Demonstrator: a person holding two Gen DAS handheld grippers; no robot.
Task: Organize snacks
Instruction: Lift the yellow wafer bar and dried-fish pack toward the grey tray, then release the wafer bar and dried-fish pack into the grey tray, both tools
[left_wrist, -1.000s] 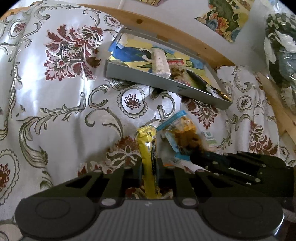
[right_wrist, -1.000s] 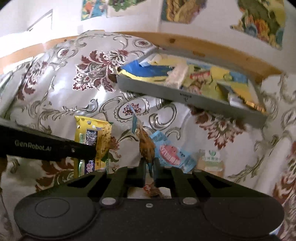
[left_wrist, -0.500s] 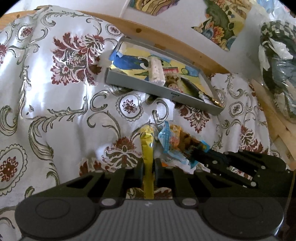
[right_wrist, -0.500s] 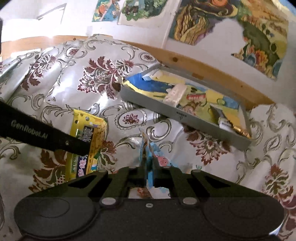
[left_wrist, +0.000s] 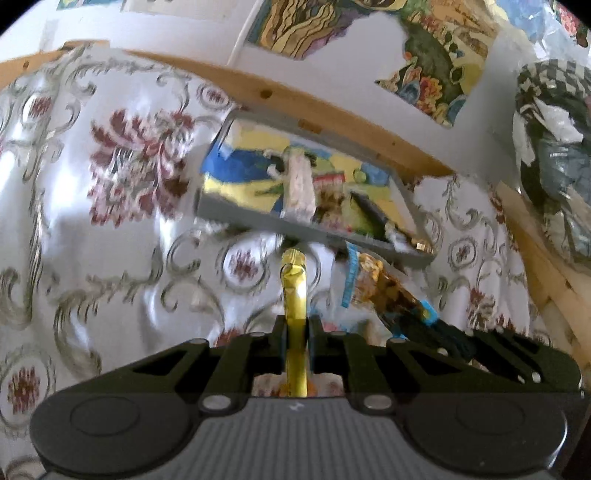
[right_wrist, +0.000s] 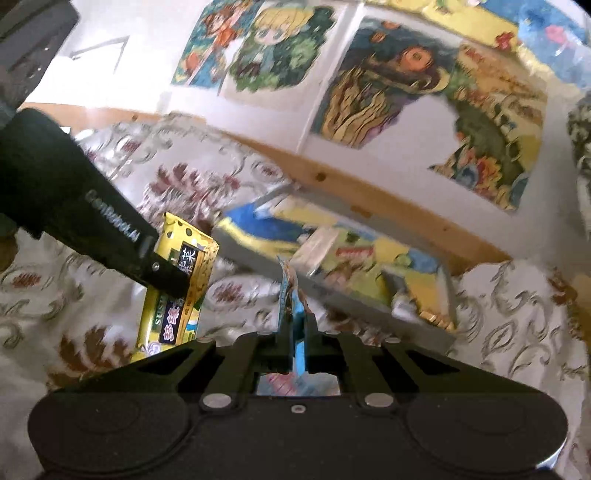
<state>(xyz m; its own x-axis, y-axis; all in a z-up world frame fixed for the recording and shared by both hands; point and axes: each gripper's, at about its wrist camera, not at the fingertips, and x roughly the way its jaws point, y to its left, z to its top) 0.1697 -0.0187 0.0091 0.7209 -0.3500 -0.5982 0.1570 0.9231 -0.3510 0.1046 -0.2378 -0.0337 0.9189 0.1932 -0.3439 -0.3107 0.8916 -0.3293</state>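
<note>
Left tongs (left_wrist: 295, 328) pinched tight on a yellow packet (left_wrist: 293, 288), held edge-on so only the thin side shows between the tips. From the right wrist view the same yellow packet (right_wrist: 177, 291) shows its printed face, hanging clear of the cloth (left_wrist: 110, 240), left tongs (right_wrist: 162, 273) gripping near its middle.

Right tongs (right_wrist: 295, 325) clamped on a blue-edged packet (right_wrist: 291, 295), also edge-on, sticking up past the tips. In the left view that blue-edged packet (left_wrist: 384, 288) sits just right of the left tongs, with the right tongs (left_wrist: 436, 328) behind it.

Grey tray (left_wrist: 258, 221) lies ahead of both tongs, tilted on the flowered cloth, near the wooden rail (left_wrist: 332, 110). It already holds a pale bar (left_wrist: 301, 188) and some other wrappers; blurred, cannot tell which.

Judgement: both packets are lifted and pointed toward the tray, likely to be dropped in with the rest. Mid-body grips keep the floppy wrappers from folding. Risk: tray looks uneven on soft cloth, so a packet might slide toward its low side.
</note>
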